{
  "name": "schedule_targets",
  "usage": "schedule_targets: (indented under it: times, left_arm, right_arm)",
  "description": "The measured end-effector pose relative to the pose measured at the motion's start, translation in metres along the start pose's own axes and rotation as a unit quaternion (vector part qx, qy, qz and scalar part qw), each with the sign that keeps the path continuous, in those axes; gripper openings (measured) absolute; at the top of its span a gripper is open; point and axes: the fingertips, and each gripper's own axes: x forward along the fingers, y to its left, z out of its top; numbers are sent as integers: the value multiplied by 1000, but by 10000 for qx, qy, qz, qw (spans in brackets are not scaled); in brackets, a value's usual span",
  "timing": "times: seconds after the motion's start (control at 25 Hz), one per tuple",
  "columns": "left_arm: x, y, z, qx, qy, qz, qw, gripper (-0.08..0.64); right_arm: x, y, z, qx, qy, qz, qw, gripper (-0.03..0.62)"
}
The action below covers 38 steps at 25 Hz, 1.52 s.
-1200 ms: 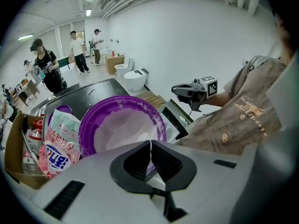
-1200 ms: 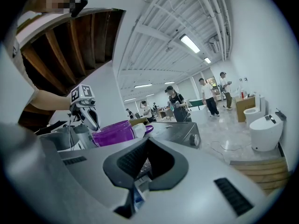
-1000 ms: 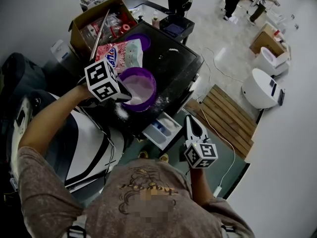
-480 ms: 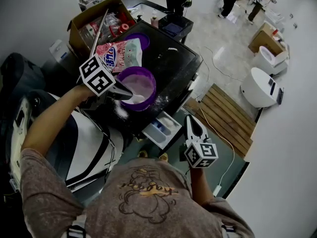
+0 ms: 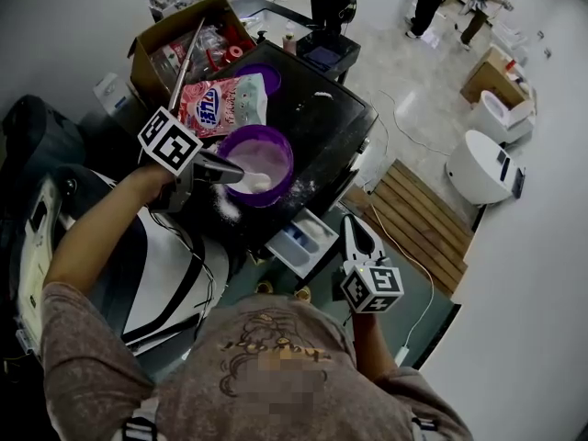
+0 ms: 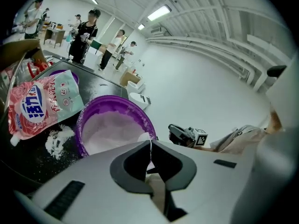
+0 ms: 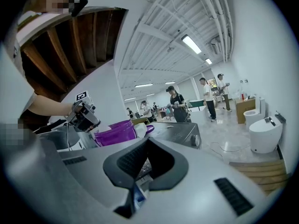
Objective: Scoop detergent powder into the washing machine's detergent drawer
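A purple bowl [image 5: 265, 161] of white detergent powder stands on the black washing machine top [image 5: 326, 118]. My left gripper [image 5: 235, 175] is shut on the thin handle of a white scoop [image 5: 258, 182], whose head lies in the powder. In the left gripper view the jaws pinch that scoop handle [image 6: 150, 149] in front of the bowl [image 6: 112, 125]. The detergent drawer [image 5: 303, 239] is pulled out below the machine's front edge. My right gripper [image 5: 353, 222] hangs just right of the drawer, shut, with nothing in it. Through its jaws, the right gripper view shows the drawer [image 7: 139, 183].
A pink detergent bag [image 5: 220, 104] lies behind the bowl, with spilled powder [image 5: 225, 208] on the machine top. A cardboard box [image 5: 175, 35] of items and a second purple bowl [image 5: 261, 74] stand further back. A wooden pallet [image 5: 418, 219] lies on the floor, right. People stand far off.
My left gripper has tipped down and swung its marker cube leftward, and the scoop has dipped into the powder in the bowl. The right gripper has stayed put.
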Motion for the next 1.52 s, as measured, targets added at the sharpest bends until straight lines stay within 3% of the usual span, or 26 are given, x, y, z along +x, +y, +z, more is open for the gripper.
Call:
schedule_targets:
  times: [0.24, 0.52, 0.84, 1.0, 1.16, 1.52]
  left_arm:
    - [-8, 4, 2, -386, -517, -44, 9979, 23]
    - [-15, 13, 6, -828, -1228, -37, 9890, 23]
    - [-17, -10, 21, -1601, -2231, -652, 9594, 23]
    - [-20, -6, 24, -1255, -2503, -523, 9586, 23]
    - [-17, -20, 23, -1925, -2797, -788, 9373, 23]
    - [4, -40, 31, -1843, -3076, -1069, 9274, 23]
  right_arm:
    - [1, 7, 3, -32, -1, 44, 10000, 2]
    - [-3, 7, -4, -129, 29, 93, 9999, 2]
    - [-5, 12, 1, -58, -39, 93, 9999, 2]
    - [-7, 11, 0, -30, -40, 80, 10000, 2]
    - [-11, 9, 2, -86, -50, 42, 9999, 2]
    - [-23, 2, 3, -204, -80, -96, 9997, 2]
